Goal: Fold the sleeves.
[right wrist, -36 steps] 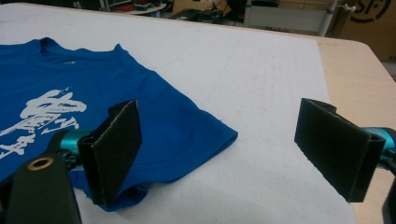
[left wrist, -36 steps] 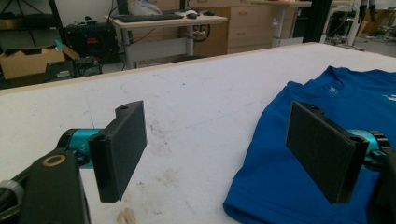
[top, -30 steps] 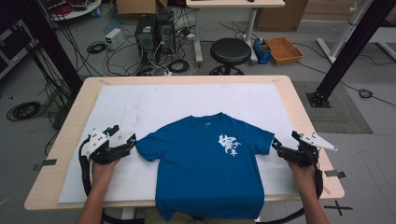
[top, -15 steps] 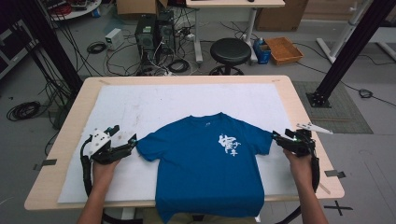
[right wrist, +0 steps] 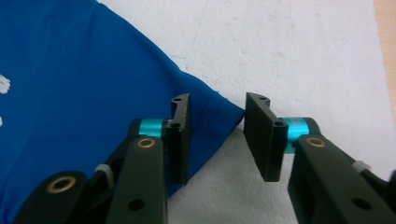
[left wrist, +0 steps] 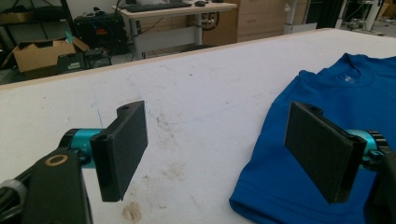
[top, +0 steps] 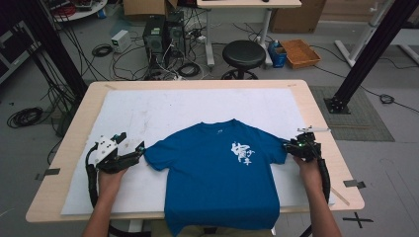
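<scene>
A blue T-shirt [top: 217, 173] with a white print lies flat, its hem hanging over the near table edge. My left gripper [top: 132, 143] stands open just left of the shirt's left sleeve. In the left gripper view its jaws [left wrist: 219, 144] are wide apart, and the sleeve [left wrist: 327, 79] lies by the right-hand pad. My right gripper [top: 289, 146] is at the right sleeve. Its jaws [right wrist: 217, 133] have just been closing and straddle the sleeve's corner [right wrist: 219, 112]; a gap remains between the pads and the cloth.
A white sheet [top: 148, 113] covers most of the wooden table [top: 316, 108]. Beyond the far edge stand a black stool [top: 243, 52], computer towers [top: 158, 32] with tangled cables, and an orange crate [top: 299, 52]. A black frame post [top: 365, 54] rises at the right.
My right gripper has moved left onto the right sleeve's corner and its jaws have narrowed. The left gripper and the shirt have stayed put.
</scene>
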A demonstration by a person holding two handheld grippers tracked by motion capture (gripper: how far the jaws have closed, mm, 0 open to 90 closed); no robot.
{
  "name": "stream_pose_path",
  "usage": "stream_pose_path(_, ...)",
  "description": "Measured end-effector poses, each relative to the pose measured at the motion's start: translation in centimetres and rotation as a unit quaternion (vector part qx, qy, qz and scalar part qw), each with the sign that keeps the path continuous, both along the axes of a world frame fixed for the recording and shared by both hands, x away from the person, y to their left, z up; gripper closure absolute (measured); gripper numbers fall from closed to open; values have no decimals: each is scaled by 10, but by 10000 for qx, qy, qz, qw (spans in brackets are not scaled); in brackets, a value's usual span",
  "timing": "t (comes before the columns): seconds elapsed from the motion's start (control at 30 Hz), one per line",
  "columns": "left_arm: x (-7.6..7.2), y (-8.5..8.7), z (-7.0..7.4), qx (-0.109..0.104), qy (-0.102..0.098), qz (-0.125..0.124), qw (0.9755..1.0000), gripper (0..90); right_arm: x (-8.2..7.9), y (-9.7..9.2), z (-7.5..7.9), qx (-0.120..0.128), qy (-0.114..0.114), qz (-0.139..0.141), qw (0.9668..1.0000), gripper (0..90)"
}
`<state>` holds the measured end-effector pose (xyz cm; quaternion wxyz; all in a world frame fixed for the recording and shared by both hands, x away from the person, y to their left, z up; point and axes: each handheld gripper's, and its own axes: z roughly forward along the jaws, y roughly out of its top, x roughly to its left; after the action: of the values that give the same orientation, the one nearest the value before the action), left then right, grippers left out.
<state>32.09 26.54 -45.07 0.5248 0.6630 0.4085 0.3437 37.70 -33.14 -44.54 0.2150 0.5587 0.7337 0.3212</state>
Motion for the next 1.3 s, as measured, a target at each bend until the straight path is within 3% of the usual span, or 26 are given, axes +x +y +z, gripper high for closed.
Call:
stream_pose_path(0.13, 0, -1, 0, 32, 10, 0, 10000, 218, -1, 6, 1, -110, -15, 309, 9995, 864)
stream_pose_path(0.23, 0, -1, 0, 43, 29, 16, 10000, 218, -1, 9, 4, -194, -16, 348, 9992, 876)
stream_pose_path(0.33, 1, -1, 0, 31, 46, 25, 10000, 224, -5, 15, 19, 32, -294, 432, 9986, 876)
stream_pose_path(0.43, 2, -1, 0, 57, 93, 40, 9999, 224, -6, 34, 36, 207, -508, 674, 9962, 876)
stream_pose_path(0.57, 2, -2, 0, 83, 96, 37, 9999, 224, -5, 76, 48, 365, -648, 1128, 9908, 875)
stream_pose_path(0.63, 2, -1, 0, 75, 110, 29, 9999, 224, -3, 99, 52, 705, -732, 1341, 9857, 854)
stream_pose_path(0.7, 2, -1, 0, 63, 113, 39, 9999, 224, -3, 113, 54, 1107, -887, 1452, 9792, 730)
stream_pose_path(0.73, 2, -1, 0, 63, 113, 39, 9999, 224, -3, 113, 54, 1107, -887, 1452, 9792, 730)
stream_pose_path(0.77, 2, -1, 1, 59, 117, 35, 9999, 224, -3, 119, 57, 1240, -967, 1520, 9758, 705)
stream_pose_path(0.83, 3, -1, 1, 69, 124, 21, 9999, 224, -5, 119, 58, 1048, -1094, 1484, 9772, 707)
stream_pose_path(0.97, 3, -2, 1, 83, 134, 26, 9999, 224, -5, 104, 56, 674, -1038, 1182, 9852, 739)
stream_pose_path(1.03, 3, -2, 1, 92, 137, 27, 9999, 224, -2, 95, 48, 371, -763, 1137, 9899, 784)
stream_pose_path(1.07, 3, -2, 1, 92, 137, 27, 9999, 224, -2, 95, 48, 371, -763, 1137, 9899, 784)
stream_pose_path(1.1, 3, -2, 1, 96, 148, 25, 9998, 224, -1, 91, 36, -128, -633, 1077, 9921, 806)
stream_pose_path(1.13, 3, -2, 1, 93, 162, 31, 9998, 224, -1, 91, 36, -128, -633, 1077, 9921, 806)
stream_pose_path(1.2, 3, -2, 1, 77, 165, 27, 9998, 224, 3, 83, 23, -705, -397, 929, 9924, 824)
stream_pose_path(1.3, 4, -1, 1, 78, 175, 12, 9998, 224, 2, 74, 20, -702, -106, 950, 9929, 836)
